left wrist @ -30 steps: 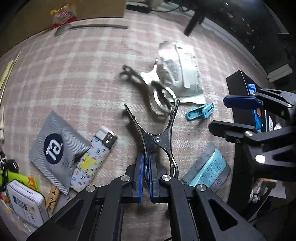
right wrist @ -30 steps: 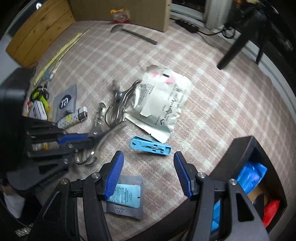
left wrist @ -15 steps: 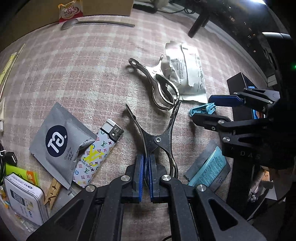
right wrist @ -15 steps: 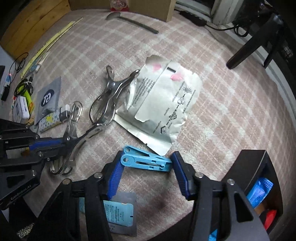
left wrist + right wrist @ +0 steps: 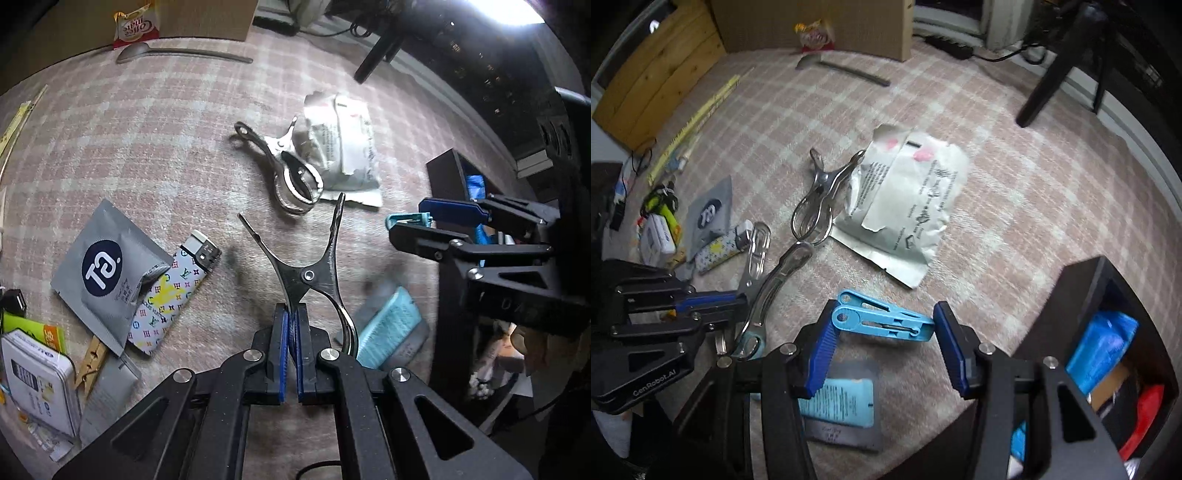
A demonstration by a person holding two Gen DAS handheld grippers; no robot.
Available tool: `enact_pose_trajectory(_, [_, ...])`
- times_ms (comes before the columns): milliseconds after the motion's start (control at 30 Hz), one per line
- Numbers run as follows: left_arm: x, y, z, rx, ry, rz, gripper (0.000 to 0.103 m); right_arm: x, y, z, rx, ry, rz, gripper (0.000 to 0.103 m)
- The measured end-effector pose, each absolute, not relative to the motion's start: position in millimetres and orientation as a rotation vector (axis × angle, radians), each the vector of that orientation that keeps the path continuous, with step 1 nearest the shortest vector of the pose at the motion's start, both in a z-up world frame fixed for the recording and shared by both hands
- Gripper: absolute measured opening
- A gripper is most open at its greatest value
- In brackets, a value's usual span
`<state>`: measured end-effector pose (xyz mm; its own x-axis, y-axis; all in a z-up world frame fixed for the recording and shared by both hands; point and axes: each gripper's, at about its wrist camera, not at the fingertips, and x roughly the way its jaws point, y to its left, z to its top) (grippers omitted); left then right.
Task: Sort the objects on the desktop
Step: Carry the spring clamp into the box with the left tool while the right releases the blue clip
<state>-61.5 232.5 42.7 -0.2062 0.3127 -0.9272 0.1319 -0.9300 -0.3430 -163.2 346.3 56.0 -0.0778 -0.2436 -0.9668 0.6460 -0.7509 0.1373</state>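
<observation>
The left gripper (image 5: 291,347) is clamped on one handle of a metal clip (image 5: 308,275) — a steel spring clamp with a rivet at its pivot, its two thin arms fanning out ahead of the closed blue pads while its other, looped handle curves down to the right of them. The right gripper (image 5: 884,347) stands with its jaws spread, and a light blue plastic clip (image 5: 881,322) lies across the gap between them, its round-ended handles beside the left pad and its tip at or just short of the right pad; whether either pad touches it cannot be told. A second metal clip (image 5: 816,203) lies on the checked cloth (image 5: 1015,221) well ahead of both jaws, its arms against a crumpled silver pouch (image 5: 908,206). That makes two metal clips and one blue one. Under the right jaws lies a blue sachet (image 5: 838,402); to the left of the left jaws lie a grey sachet (image 5: 105,271) and one patterned lighter (image 5: 173,295). A dark organiser box (image 5: 1115,332) stands to the right of the right jaws.
</observation>
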Motion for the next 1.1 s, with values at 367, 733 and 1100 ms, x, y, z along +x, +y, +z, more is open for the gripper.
enact_pose_trajectory(367, [-61, 266, 89, -1.772, -0.403, 2.276, 0.003, -144, 416, 114, 1.56, 0.309, -2.039, 0.05])
enact_pose_trajectory(733, [-76, 389, 113, -1.643, -0.184, 2.139, 0.003, -144, 537, 138, 1.646, 0.174, -2.279, 0.05])
enact_pose_trajectory(1100, [-85, 472, 125, -1.582, -0.018, 2.083, 0.003, -129, 645, 138, 1.749, -0.002, -2.428, 0.05])
